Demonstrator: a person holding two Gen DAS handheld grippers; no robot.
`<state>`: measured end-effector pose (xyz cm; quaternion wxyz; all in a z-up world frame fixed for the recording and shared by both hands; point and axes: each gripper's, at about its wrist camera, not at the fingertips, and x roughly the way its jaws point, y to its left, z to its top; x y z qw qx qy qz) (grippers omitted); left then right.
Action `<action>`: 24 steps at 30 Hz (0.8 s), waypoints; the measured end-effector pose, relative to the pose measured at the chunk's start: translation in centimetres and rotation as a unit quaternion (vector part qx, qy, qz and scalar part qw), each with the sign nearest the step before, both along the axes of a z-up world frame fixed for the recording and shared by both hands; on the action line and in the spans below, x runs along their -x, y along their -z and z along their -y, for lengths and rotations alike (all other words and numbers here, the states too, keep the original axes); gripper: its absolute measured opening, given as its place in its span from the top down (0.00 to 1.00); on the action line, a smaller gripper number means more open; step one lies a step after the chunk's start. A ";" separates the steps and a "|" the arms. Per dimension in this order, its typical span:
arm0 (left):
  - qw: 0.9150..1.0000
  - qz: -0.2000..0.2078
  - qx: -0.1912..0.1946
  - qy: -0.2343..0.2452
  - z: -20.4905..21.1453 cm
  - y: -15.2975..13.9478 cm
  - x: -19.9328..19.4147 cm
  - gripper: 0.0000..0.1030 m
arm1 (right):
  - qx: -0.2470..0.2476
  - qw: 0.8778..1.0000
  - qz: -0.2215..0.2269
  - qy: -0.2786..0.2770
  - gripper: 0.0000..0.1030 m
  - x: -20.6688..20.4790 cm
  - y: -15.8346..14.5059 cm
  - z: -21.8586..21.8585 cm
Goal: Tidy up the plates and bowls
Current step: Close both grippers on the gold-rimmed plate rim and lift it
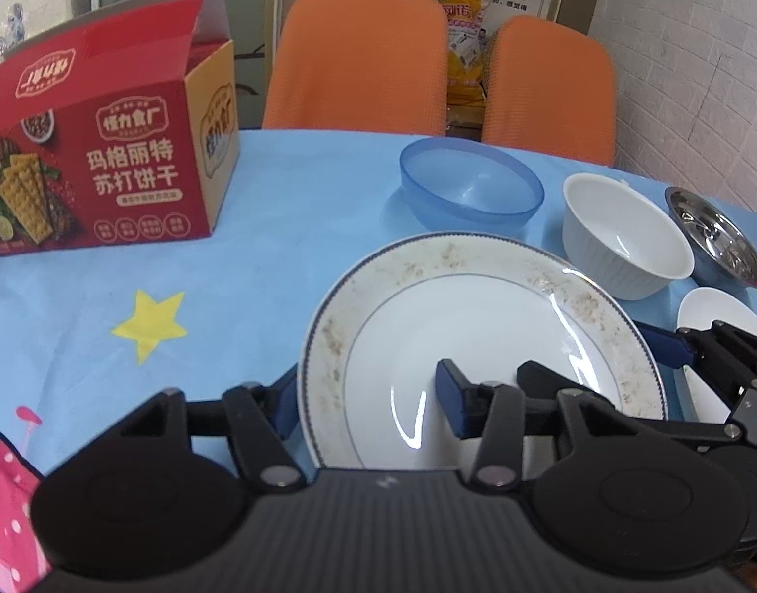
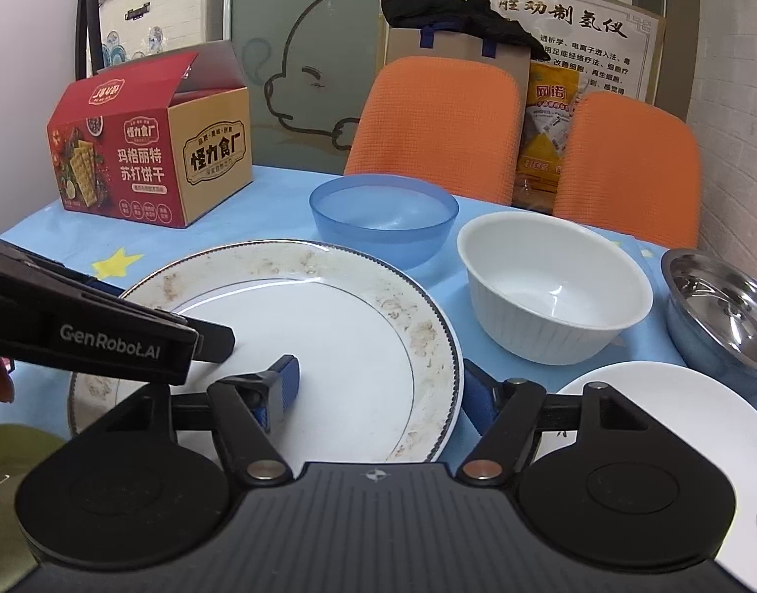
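Note:
A large white plate (image 1: 477,316) with a patterned, soiled rim lies on the blue tablecloth; it also shows in the right wrist view (image 2: 329,326). My left gripper (image 1: 368,407) straddles its left rim, one finger outside, one finger over the plate. My right gripper (image 2: 378,395) straddles its right rim the same way. Both sets of jaws stand apart around the rim, and contact is unclear. Behind the plate stand a blue plastic bowl (image 2: 383,217), a white ribbed bowl (image 2: 551,286) and a steel bowl (image 2: 719,311). A smaller white plate (image 2: 675,425) lies at the right.
A red cracker box (image 1: 106,148) stands open at the back left of the table (image 1: 230,296). Two orange chairs (image 2: 437,123) stand behind the table. A yellow-green thing (image 2: 2,469) shows at the right wrist view's lower left. A brick wall is at the right.

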<state>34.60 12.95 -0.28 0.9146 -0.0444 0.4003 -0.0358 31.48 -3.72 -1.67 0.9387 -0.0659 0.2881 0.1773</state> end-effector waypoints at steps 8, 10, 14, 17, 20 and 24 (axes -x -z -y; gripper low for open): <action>1.000 0.023 0.001 -0.002 0.0 -2.2 0.3 0.59 | -0.036 0.999 0.001 0.012 0.00 0.4 -1.9 0.4; 1.000 0.025 -0.002 -0.002 0.1 -2.4 0.3 0.59 | -0.036 0.999 0.006 0.017 0.00 0.5 -2.3 0.3; 1.000 0.013 -0.007 -0.007 0.0 -1.6 -0.3 0.60 | -0.034 0.999 0.002 0.018 0.00 0.0 -1.9 0.1; 1.000 0.001 -0.003 -0.011 -0.5 -0.7 -0.5 0.60 | -0.039 0.999 -0.018 0.012 0.00 -0.7 -1.0 -0.1; 1.000 -0.009 0.004 -0.013 -1.0 0.0 -0.6 0.58 | -0.042 0.999 -0.033 0.002 0.00 -1.0 -0.4 -0.3; 1.000 -0.001 0.013 -0.003 -1.2 0.1 0.1 0.52 | -0.044 0.998 -0.034 -0.013 0.00 -0.7 -0.3 -0.5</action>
